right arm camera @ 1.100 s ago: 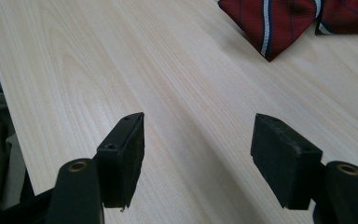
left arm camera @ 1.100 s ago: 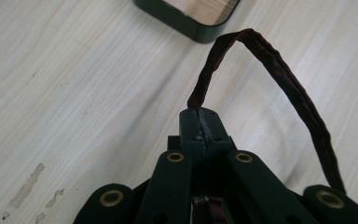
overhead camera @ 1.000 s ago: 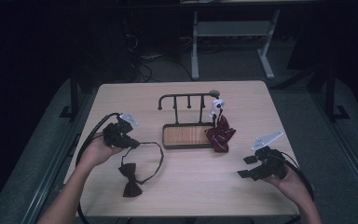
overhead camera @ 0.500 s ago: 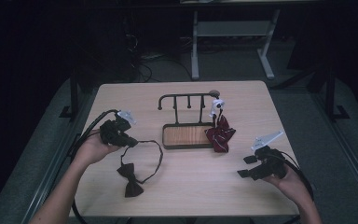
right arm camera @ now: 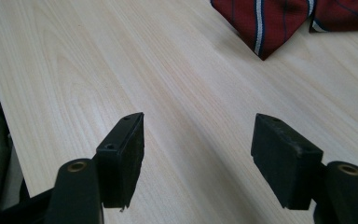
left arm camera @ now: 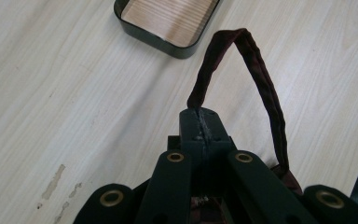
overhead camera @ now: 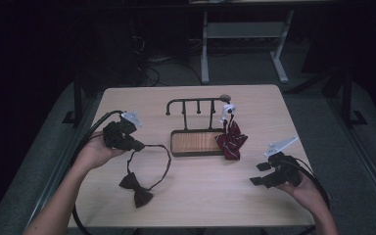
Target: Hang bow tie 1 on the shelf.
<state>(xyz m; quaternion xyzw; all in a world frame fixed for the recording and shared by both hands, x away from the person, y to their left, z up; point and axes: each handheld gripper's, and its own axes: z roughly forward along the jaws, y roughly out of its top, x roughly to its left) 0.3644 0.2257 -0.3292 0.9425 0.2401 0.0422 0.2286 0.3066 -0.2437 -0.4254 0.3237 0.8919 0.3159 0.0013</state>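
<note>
Mostly bare, the table (overhead camera: 196, 205) carries a rack (overhead camera: 196, 128) w/ wooden tray near its far edge, a red striped tie (overhead camera: 231, 141) hung at the rack's right end. Left gripper (overhead camera: 136, 145) is clenched on the dark bow tie's strap (left arm camera: 261, 88), bow (overhead camera: 136, 190) dangling toward the near edge, prob. bound for a hook. Right gripper (right arm camera: 198, 154) waits by the right edge, jaws released, nothing between.

Your desk (overhead camera: 196, 196) is pale wood-grain laminate, smooth and matt, scuffed in one spot. The bow tie (overhead camera: 136, 190) and its strap (left arm camera: 261, 88) look like dark, soft matt cloth. The striped tie (overhead camera: 231, 142) is smoother woven fabric. The tray (left arm camera: 168, 44) has glossy dark walls and a wood-look floor. The pads (right arm camera: 126, 154) on your right hand-held gripper are matt black, slightly rough.
</note>
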